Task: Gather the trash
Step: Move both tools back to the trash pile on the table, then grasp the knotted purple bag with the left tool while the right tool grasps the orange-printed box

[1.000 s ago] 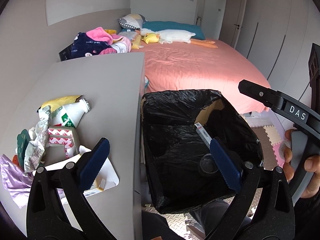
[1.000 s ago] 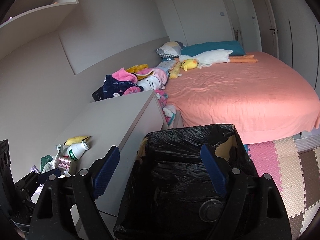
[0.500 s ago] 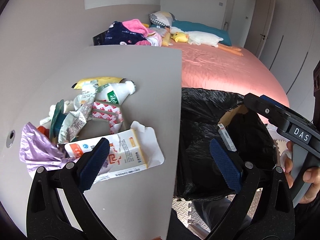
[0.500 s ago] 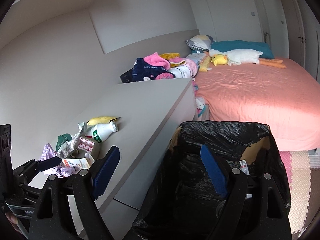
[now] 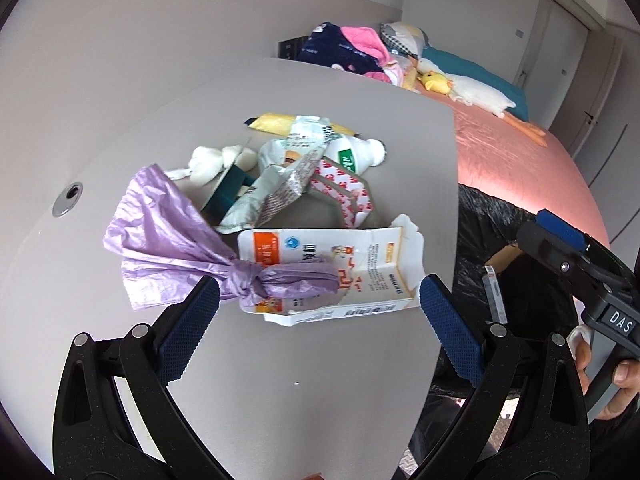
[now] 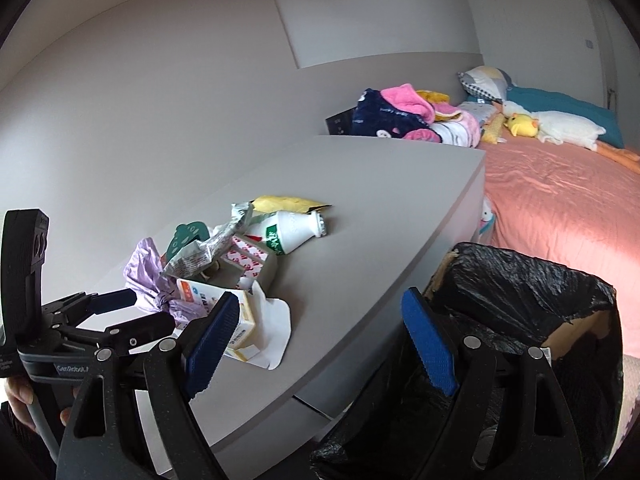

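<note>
A pile of trash lies on the grey desk (image 5: 320, 380). It holds a knotted purple bag (image 5: 172, 240), a torn white carton (image 5: 332, 268), a white bottle (image 5: 352, 156), a silver pouch (image 5: 280, 176), a red-and-white box (image 5: 344, 192) and a yellow wrapper (image 5: 276, 122). My left gripper (image 5: 316, 320) hangs open just short of the carton and the bag's knot, touching neither. My right gripper (image 6: 320, 340) is open over the desk's edge, with nothing between its fingers. To its right stands the bin lined with a black bag (image 6: 500, 256), beside the desk.
A bed with a pink sheet (image 6: 560, 200) runs behind the bin, with a plush duck (image 6: 520, 122) and pillows on it. A heap of clothes (image 6: 400, 116) sits past the desk's far end. A cable hole (image 5: 68, 200) marks the desk's left side. A hand (image 5: 624, 376) holds the right gripper.
Both grippers have swung left, from above the bin to over the desk. The trash pile has come to lie in front of my left gripper. Both grippers stayed open.
</note>
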### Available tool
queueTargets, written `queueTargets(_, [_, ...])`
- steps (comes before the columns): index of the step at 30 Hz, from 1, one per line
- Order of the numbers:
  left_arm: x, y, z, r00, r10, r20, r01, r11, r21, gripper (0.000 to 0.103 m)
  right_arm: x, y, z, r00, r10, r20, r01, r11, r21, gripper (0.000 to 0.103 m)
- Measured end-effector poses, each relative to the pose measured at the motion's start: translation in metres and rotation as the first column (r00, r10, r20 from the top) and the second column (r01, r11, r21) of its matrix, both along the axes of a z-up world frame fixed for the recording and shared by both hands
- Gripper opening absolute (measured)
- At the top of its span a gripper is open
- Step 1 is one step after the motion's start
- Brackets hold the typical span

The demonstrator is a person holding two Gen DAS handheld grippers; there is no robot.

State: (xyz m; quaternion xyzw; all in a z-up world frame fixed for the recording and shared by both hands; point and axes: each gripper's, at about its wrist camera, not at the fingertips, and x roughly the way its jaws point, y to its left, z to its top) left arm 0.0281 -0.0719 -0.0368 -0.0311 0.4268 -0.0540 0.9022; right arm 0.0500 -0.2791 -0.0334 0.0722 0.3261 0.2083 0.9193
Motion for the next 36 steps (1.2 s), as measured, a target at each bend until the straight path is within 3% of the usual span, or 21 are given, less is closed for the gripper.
queueTargets(9, [0.0,0.043,-0.011,0.986,0.163,-0.032,-0.164,0.986,-0.031,0.097,0.016,0.039,-0.009,0.982,0.188,-0.009,-0.188,0.98,-0.064,0.083])
queueTargets(19, [0.017,0.073,-0.025,0.953,0.287,-0.096,-0.296,0.95,-0.101,0.097,0.033,0.068,-0.015,0.953,0.303,0.002,-0.301,0.945,-0.132,0.083])
queueTargets(22, [0.021,0.077,-0.032,0.944,0.306,-0.122,-0.319,0.943,-0.1,0.097,0.041,0.076,-0.019,0.94,0.34,-0.019,-0.339,0.931,-0.134,0.076])
queueTargets(27, [0.025,0.086,-0.043,0.932,0.321,-0.166,-0.347,0.924,-0.161,0.093,0.056,0.086,-0.034,0.919,0.385,-0.08,-0.392,0.913,-0.114,0.061])
queueTargets(31, [0.027,0.087,-0.047,0.933,0.314,-0.176,-0.344,0.923,-0.173,0.088,0.062,0.091,-0.044,0.903,0.412,-0.118,-0.425,0.898,-0.116,0.048])
queueTargets(36, [0.027,0.09,-0.05,0.934,0.313,-0.173,-0.343,0.92,-0.19,0.088,0.061,0.095,-0.053,0.89,0.432,-0.146,-0.449,0.886,-0.117,0.04])
